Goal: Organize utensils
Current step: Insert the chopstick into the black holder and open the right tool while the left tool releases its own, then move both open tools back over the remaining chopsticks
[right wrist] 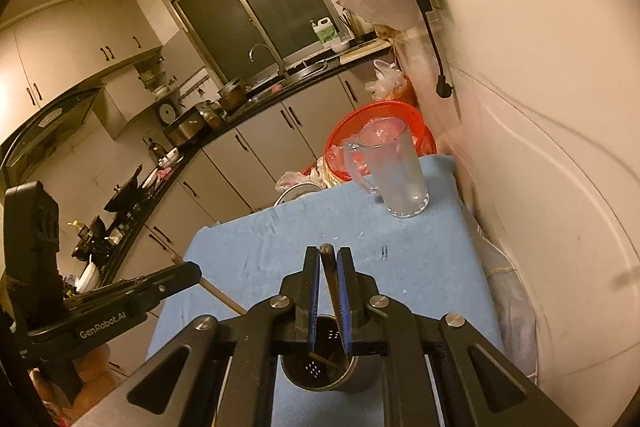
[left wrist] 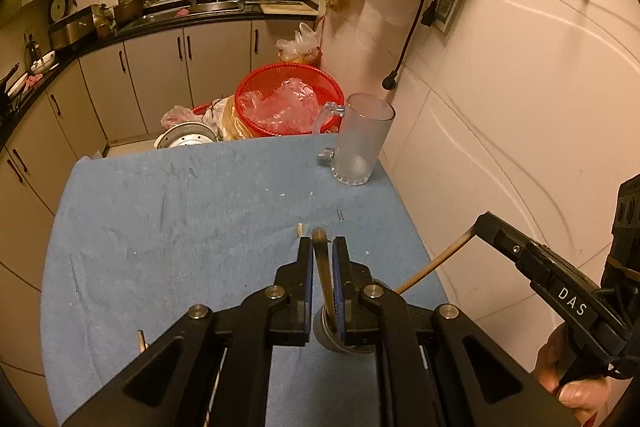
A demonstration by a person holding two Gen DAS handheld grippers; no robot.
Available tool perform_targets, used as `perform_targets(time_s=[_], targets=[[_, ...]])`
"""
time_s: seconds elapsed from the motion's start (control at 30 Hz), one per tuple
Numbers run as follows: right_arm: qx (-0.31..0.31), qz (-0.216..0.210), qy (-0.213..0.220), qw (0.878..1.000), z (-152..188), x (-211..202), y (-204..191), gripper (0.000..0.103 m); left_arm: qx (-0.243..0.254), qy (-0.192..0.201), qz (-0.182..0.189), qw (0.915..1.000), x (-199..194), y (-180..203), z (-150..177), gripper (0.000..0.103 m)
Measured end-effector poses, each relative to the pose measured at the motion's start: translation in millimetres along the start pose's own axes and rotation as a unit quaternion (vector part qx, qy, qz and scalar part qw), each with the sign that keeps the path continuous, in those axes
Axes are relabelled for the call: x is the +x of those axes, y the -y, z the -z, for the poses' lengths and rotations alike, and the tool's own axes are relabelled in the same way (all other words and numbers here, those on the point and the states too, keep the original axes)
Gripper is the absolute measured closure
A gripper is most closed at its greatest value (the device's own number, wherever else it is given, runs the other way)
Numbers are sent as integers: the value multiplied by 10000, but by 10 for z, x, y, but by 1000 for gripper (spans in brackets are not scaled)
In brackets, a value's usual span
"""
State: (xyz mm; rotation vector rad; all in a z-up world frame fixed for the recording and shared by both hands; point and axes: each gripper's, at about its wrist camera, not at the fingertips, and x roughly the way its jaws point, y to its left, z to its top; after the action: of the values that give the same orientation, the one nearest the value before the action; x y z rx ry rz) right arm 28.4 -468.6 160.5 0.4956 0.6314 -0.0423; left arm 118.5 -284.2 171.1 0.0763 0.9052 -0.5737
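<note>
My left gripper (left wrist: pixel 322 243) is shut on a brown chopstick (left wrist: pixel 323 271) held between its blue pads. The stick's lower end dips into a metal perforated utensil holder (left wrist: pixel 326 331) standing on the blue cloth (left wrist: pixel 180 227). In the right wrist view my right gripper (right wrist: pixel 328 253) is likewise shut on a dark chopstick (right wrist: pixel 330 277) that slants down into the same holder (right wrist: pixel 316 371). Each gripper shows in the other's view: the right one (left wrist: pixel 482 223) with its stick sticking out, the left one (right wrist: pixel 194 271) at the left. Two loose chopstick tips (left wrist: pixel 300 229) (left wrist: pixel 141 339) lie on the cloth.
A frosted glass mug (left wrist: pixel 362 143) (right wrist: pixel 396 171) stands at the cloth's far right corner. Behind it sits a red basket (left wrist: pixel 288 99) with plastic bags. A tiled wall (left wrist: pixel 520 127) runs along the right edge. A kitchen counter with a sink (left wrist: pixel 208 7) lies beyond.
</note>
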Motion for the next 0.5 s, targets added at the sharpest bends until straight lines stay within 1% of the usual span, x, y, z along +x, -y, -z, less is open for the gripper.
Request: perform_targets(time_s=[0.03, 0.1, 0.17, 0.3, 0.5], targets=[[-5, 24, -1, 10000, -3, -9, -7, 92, -6, 6, 4, 10000, -7, -6, 3, 91], [7, 33, 11, 10000, -8, -39, -10, 92, -1, 49, -32, 10000, -45, -14, 13, 80], [25, 45, 63, 10000, 5, -106, -1, 92, -7, 141, -56, 9999, -103, -28, 30, 75], [31, 68, 208, 9998, 28, -274, -1, 92, 54, 360, -194, 9991, -264, -56, 114, 75], [-140, 110, 543, 9984, 171, -621, -181, 91, 38, 777, -638, 9949, -538, -187, 383, 74]])
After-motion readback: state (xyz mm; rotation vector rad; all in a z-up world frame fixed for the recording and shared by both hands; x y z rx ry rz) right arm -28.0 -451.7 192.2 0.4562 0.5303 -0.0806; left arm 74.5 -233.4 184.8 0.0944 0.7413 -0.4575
